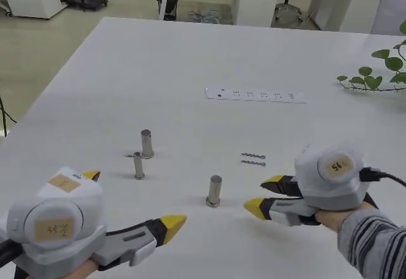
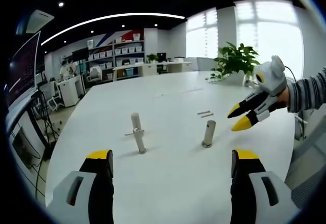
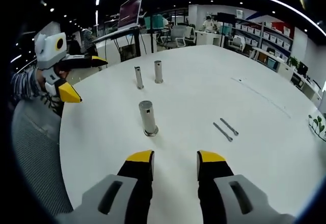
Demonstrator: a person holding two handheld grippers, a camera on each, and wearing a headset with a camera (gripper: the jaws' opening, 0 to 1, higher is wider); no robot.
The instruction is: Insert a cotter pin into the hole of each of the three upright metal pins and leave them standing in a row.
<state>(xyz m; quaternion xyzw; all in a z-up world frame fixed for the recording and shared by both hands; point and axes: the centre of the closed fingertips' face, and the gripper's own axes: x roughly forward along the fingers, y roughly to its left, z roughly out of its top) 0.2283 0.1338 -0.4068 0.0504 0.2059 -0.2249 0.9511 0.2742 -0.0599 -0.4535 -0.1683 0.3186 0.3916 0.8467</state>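
White worktop (image 1: 158, 70), power strip (image 1: 255, 95) toward far edge, plant (image 1: 380, 73) at right edge; left gripper (image 1: 133, 198) and right gripper (image 1: 263, 194) spread, empty, flanking pins (image 1: 214, 191).

The table (image 1: 190, 57) has a smooth white top, matt with only a faint sheen. The metal pins (image 1: 214, 191) standing on it are smooth grey metal with a dull satin shine, slightly brighter on their flat tops. The cotter pins (image 1: 253, 159) are thin grey metal, less shiny. The power strip (image 1: 255, 94) is white plastic.

The left gripper (image 1: 133, 198) and right gripper (image 1: 262, 193) have smooth, matt, pale grey plastic shells. Their jaws are black, tipped in matt yellow. Each shell carries a tan label (image 1: 54, 229) that looks like paper.

A sleeve (image 1: 371, 238) is grey striped cloth. The plant (image 1: 380, 70) has smooth green leaves.
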